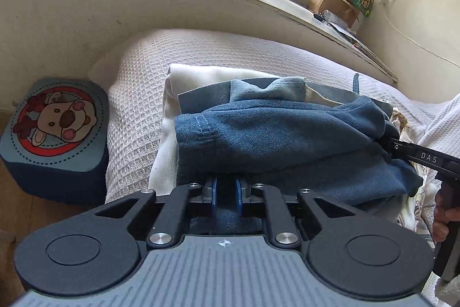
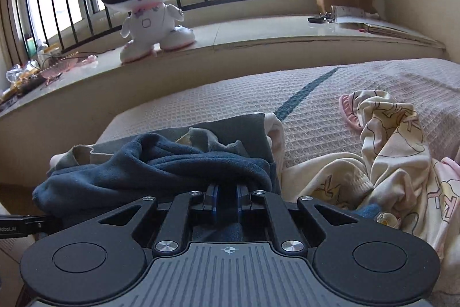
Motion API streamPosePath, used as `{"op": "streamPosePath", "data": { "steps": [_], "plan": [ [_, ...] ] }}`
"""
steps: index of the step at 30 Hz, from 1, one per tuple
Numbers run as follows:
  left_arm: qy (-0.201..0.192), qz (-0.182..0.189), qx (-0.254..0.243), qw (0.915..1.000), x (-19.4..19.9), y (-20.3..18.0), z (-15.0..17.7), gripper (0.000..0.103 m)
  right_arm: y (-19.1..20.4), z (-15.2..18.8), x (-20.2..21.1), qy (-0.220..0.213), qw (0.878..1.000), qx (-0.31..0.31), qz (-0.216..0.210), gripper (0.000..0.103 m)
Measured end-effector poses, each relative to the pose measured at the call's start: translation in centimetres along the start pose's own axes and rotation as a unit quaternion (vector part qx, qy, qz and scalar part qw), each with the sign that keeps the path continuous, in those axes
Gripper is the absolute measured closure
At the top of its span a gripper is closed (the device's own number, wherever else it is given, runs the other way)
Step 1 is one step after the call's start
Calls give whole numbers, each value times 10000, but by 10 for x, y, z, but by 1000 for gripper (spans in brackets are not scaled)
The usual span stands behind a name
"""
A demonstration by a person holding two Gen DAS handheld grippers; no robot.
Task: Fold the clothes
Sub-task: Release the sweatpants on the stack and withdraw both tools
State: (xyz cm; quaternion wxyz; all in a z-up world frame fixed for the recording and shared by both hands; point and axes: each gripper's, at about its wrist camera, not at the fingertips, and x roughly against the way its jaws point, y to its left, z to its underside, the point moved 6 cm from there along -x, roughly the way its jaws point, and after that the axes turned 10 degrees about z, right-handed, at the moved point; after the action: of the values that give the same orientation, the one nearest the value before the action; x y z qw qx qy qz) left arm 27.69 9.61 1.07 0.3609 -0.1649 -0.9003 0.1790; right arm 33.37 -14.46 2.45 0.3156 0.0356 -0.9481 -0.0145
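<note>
- Gripping the blue fleece garment (image 1: 276, 134) from two sides, I have the left gripper (image 1: 227, 192) and right gripper (image 2: 227, 196) each with jaws clamped on its near hem, probably to carry a fold over.
- It lies bunched on the bed (image 2: 330, 94), atop a cream cloth (image 1: 201, 76), its paler inner face showing at the far edge.
- A printed pyjama piece (image 2: 396, 151) waits just beside.

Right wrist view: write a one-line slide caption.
Right hand-held gripper clamps blue fleece garment on the bed, beside printed pajamas.
</note>
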Motion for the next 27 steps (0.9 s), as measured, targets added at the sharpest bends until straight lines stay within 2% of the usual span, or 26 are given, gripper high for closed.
{"op": "streamPosePath", "data": {
  "steps": [1, 2, 3, 5, 7, 9, 12, 14, 17, 22, 23, 25, 27],
  "plan": [
    [19, 4, 6, 10000, 3, -2, 0, 91, 0, -1, 2, 14, 10000, -7, -13, 93],
    [49, 27, 7, 10000, 7, -5, 0, 84, -1, -1, 6, 27, 9999, -72, -92, 91],
    [94, 139, 2, 9999, 13, -11, 1, 64, -2, -1, 11, 32, 9998, -140, -170, 86],
    [120, 336, -68, 9993, 27, -27, 5, 38, -6, 0, 31, -37, 9990, -304, -322, 83],
    [120, 280, -418, 9987, 43, -47, 15, 33, -11, 2, 51, -106, 9978, -464, -455, 73],
    [150, 286, -731, 9968, 59, -68, 26, 26, -27, 10, 73, -174, 9975, -569, -376, 71],
    [395, 522, -928, 9935, 73, -92, 57, 21, -53, 22, 104, -260, 9968, -720, -237, 69],
    [603, 636, -937, 9917, 78, -103, 80, 21, -78, 37, 113, -107, 9971, -747, 98, 68],
    [853, 724, -870, 9899, 85, -113, 112, 20, -111, 63, 118, 254, 9959, -653, 565, 68],
    [1093, 789, -660, 9887, 90, -118, 146, 18, -132, 86, 112, 580, 9928, -737, 745, 67],
    [1109, 801, -598, 9888, 90, -119, 150, 18, -133, 87, 108, 612, 9924, -763, 747, 66],
    [1153, 855, -487, 9884, 91, -120, 155, 18, -135, 86, 97, 611, 9912, -817, 842, 51],
    [1170, 836, -440, 9886, 92, -121, 158, 18, -137, 82, 83, 540, 9900, -871, 973, 49]
  ]
}}
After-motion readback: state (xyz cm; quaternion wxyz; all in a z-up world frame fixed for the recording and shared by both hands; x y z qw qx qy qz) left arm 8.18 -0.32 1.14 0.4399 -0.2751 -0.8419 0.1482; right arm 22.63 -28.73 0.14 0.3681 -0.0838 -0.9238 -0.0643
